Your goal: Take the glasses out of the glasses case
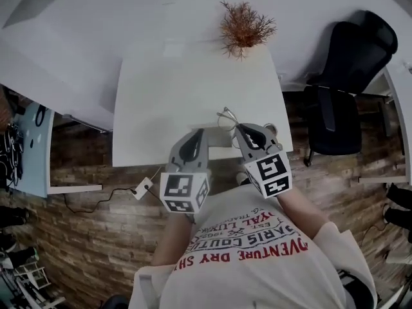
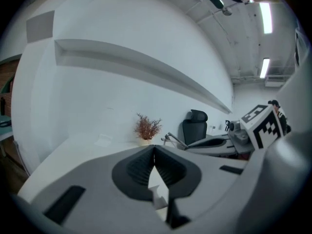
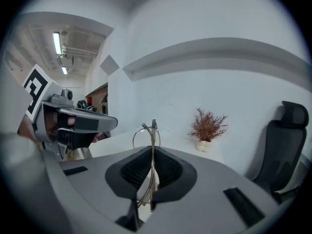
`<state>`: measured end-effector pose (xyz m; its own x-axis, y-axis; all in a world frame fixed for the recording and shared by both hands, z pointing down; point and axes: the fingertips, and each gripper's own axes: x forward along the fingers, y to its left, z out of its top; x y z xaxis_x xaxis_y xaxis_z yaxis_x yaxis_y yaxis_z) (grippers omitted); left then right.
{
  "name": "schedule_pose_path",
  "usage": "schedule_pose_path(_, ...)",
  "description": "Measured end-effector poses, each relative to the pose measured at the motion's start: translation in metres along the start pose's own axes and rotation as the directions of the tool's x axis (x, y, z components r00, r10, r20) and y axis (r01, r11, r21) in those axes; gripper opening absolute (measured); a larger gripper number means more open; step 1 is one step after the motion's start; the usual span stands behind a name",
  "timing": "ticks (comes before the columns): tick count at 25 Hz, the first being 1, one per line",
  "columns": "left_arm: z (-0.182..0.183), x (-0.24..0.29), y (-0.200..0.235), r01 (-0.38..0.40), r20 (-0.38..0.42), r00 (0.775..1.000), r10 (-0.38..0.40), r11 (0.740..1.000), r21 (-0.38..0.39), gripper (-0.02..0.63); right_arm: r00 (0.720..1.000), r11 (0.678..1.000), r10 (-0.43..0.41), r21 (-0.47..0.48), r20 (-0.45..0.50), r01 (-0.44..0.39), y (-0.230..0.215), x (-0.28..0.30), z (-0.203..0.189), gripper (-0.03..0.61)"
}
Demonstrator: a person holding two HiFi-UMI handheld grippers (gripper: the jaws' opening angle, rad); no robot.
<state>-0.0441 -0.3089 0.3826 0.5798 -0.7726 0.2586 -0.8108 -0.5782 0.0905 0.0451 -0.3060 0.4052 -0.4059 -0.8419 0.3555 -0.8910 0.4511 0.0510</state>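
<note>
Grippers, two, hand-held, both over the near edge of the table [image 1: 174, 89]. Right gripper [image 3: 153, 149]: jaws clamped on the glasses [image 3: 153, 130], with the thin wire frame pinched edge-on between the ribbed pads and one round lens rim standing up past the tips. Left gripper [image 2: 154, 151]: pads pressed together at the tip with nothing nameable between them; a pale shape shows through the gap lower down, identity uncertain. In the head view the left gripper sits just beside the right one, to its left, with no contact with the frame. Glasses: lifted clear of the tabletop in the right gripper's grip, the frame pointing toward the far end of the table. Glasses case: not made out with certainty in any view; a light patch at the table edge between the two grippers may be it, but that cannot be settled. Table: white, rectangular, mostly bare. Dried plant [image 1: 243, 24]: in a small pot at the far edge, well apart from the work. Office chair [image 1: 347, 76]: black, beside the table on the right. Status, by judgement: removal looks essentially done, since the glasses hang free in the grip with no case around them. What appears left is at most carrying them clear and setting them down on the tabletop, and dealing with the case if it is nearby.
</note>
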Motion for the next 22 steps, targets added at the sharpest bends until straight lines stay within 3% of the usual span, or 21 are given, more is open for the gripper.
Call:
schedule_pose_path(5, 0.013, -0.002, -0.012, 0.032, 0.024, 0.999, -0.033, 0.998, 0.055, -0.003, 0.995, 0.994, -0.075, 0.083, 0.060, 0.070, -0.015, -0.020, 0.007, 0.026)
schedule_pose_path(9, 0.018, -0.002, -0.017, 0.043, 0.029, 0.999, -0.045, 0.997, 0.071, -0.003, 0.992, 0.992, -0.097, 0.086, 0.083, 0.090, -0.019, -0.027, 0.013, 0.026)
schedule_pose_path(22, 0.021, 0.003, -0.031, 0.037, 0.019, 0.999, -0.039, 0.995, 0.094, -0.003, 0.993, 0.995, -0.079, 0.062, 0.087, 0.073, -0.023, -0.036, 0.011, 0.026)
